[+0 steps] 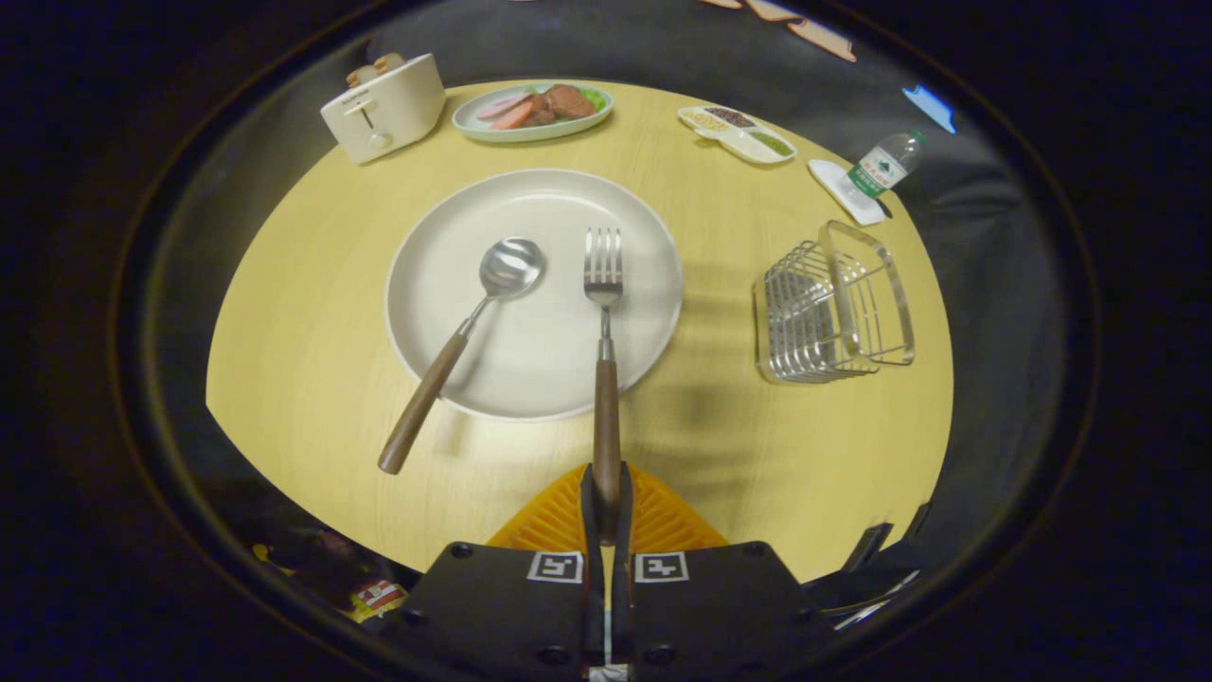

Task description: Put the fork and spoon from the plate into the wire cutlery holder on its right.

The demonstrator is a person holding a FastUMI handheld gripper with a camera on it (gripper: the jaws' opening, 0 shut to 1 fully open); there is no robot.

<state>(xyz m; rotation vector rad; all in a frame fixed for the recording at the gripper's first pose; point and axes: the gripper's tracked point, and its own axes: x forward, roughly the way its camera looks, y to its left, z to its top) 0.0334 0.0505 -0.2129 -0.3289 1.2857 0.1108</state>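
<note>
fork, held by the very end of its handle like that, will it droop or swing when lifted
The fork looks rigid, so bending is unlikely. The hand-held gripper is shut on the handle's far end, so the metal head may pull it downward. The smooth wooden handle could pivot between the fingers.

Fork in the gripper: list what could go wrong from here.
The gripper is shut on the very end of the fork handle, so the long fork may swing or slip when lifted. Its tines lie close to the spoon on the plate and might nudge it. The wire cutlery holder looks light and could tip.
</note>
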